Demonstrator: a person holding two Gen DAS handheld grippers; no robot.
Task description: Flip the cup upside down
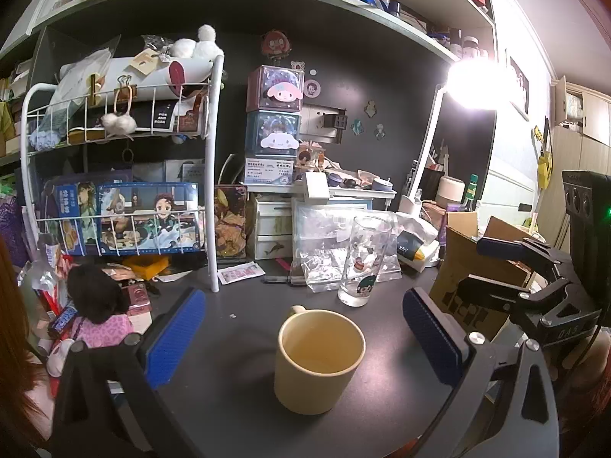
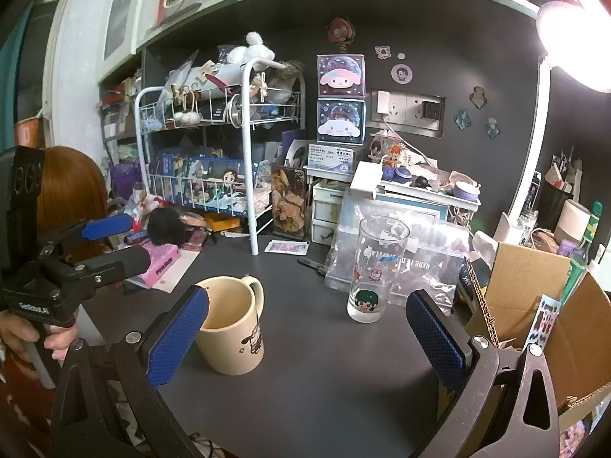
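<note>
My left claw is spread wide with the cream cup standing upright on the desk right between its pads, untouched, while my right claw also gapes, holding nothing, the cup just at its left pad. I reckon a pinch on the smooth round wall could let the cup slip or roll mid-flip. Just beyond stands a tall glass, near enough that a swinging cup could topple it, with a cardboard box crowding the right.
</note>
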